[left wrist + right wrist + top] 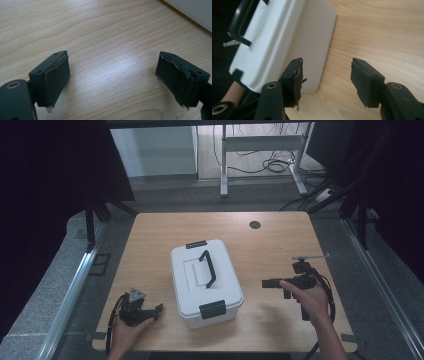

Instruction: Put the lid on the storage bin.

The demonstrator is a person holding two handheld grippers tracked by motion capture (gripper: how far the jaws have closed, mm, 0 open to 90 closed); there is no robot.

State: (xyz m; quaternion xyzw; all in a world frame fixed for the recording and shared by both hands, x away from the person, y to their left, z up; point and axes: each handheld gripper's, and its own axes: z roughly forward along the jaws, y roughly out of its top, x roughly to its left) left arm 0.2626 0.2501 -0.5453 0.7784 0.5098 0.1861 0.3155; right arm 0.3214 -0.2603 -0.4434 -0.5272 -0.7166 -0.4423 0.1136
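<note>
Fingers of both grippers stand apart with nothing between them. High view: the left gripper [159, 309], black with a grey three-cornered plate on top, sits low at the near left part of the light wooden table [150, 227], held by the person's left hand [131, 329]; its tips point toward the white rectangular plastic box [206, 282] and are near its left side, not touching it. The box stands at the middle of the table, turned slightly askew, lid on, with a black carrying handle [207, 268] lying across the lid and a black latch [212, 309] on the near end and another on the far end. The right gripper [265, 283], black, is held by the right hand [309, 295] to the right of the box, its tips aimed at the box's right side and clear of it. A small dark round hole [255, 225] is set in the far part of the tabletop.

Left gripper view: two black padded fingers [53, 78] are spread wide over bare wood grain; the pad edges are frayed. A white corner of the box shows at the upper right.

Right gripper view: the two fingers [364, 81] are likewise open, pads worn at the edges. The white box lies ahead and to the left, its side wall facing the jaws, handle and one latch visible on the lid. Wood shows between the fingers.
</note>
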